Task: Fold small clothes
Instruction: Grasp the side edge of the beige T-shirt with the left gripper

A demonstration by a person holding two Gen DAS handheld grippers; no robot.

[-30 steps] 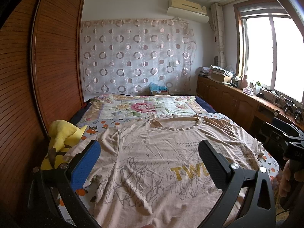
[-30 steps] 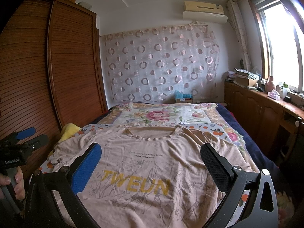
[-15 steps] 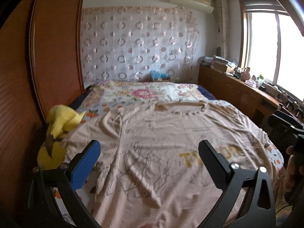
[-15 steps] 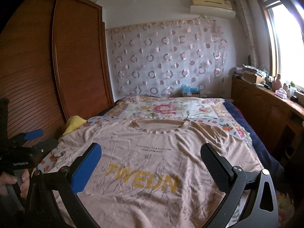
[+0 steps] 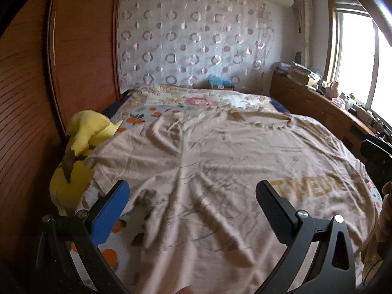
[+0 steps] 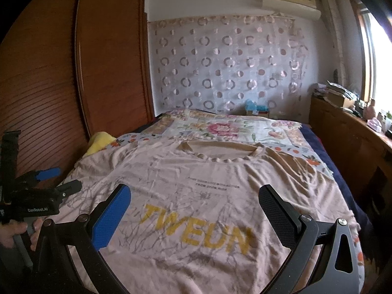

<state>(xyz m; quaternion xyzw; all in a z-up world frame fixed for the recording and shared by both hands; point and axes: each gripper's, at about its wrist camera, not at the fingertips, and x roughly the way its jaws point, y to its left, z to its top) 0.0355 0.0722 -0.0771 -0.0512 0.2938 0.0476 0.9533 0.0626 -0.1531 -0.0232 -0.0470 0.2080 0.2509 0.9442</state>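
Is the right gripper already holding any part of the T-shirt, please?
No, the right gripper is open and holds nothing, with the T-shirt lying flat on the bed.

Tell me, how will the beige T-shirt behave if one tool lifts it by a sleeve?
The beige T-shirt probably hangs limp: it lies flat and creased on the bed. It looks thin, so likely light. The rest may drag and bunch, as its wrinkled left sleeve suggests.

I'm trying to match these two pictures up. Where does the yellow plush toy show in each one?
Left wrist view: the plush toy lies at the left edge of the bed, beside the shirt's sleeve, ahead of the blue finger.
Right wrist view: only its yellow top peeks out at left, beyond the shirt, against the wardrobe.
Shared landmark: the yellow "TWEUN" print.
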